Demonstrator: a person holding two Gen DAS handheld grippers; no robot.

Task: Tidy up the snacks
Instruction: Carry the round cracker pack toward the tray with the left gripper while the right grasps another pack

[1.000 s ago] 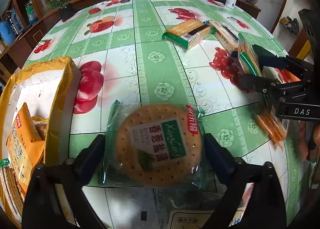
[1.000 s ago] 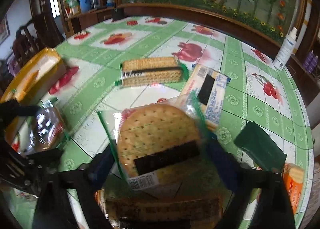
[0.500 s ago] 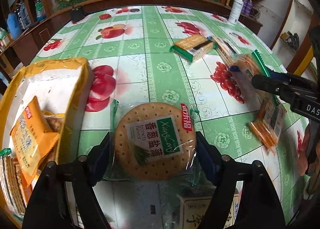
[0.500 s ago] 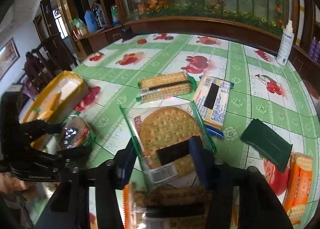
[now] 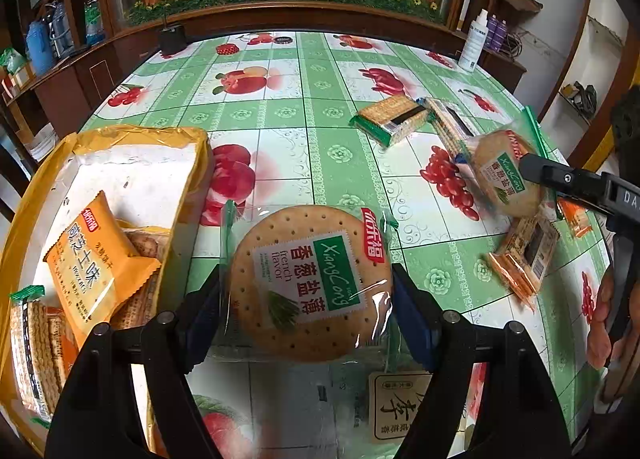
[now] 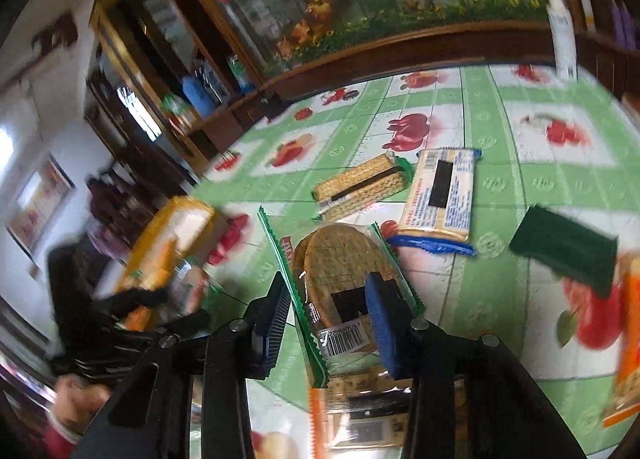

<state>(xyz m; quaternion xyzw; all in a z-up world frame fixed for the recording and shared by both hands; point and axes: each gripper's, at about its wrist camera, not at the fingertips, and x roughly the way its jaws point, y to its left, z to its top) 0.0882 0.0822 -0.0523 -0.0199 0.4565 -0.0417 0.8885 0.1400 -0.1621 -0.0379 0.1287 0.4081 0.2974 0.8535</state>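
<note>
My left gripper [image 5: 308, 299] is shut on a round cracker pack [image 5: 310, 283] with a green label, held above the table beside the yellow snack box [image 5: 132, 139] at the left. My right gripper [image 6: 328, 319] is shut on a second round cracker pack [image 6: 340, 259], tilted on edge above the table; in the left wrist view that pack [image 5: 504, 175] shows at the right. The yellow box also shows in the right wrist view [image 6: 180, 219], with several snack packs [image 5: 88, 259] inside.
On the green fruit tablecloth [image 5: 280, 115] lie a green-wrapped cracker sleeve [image 6: 360, 185], a blue-edged pack [image 6: 440, 199], a dark green pack [image 6: 564, 247] and orange packs [image 5: 524, 259]. A white bottle [image 5: 472, 43] stands at the far right edge. A paper label [image 5: 396, 407] lies near me.
My right gripper has lifted its cracker pack off the table and turned it on edge, swinging left. My left gripper has drawn back a little with its pack, nearer the yellow box.
</note>
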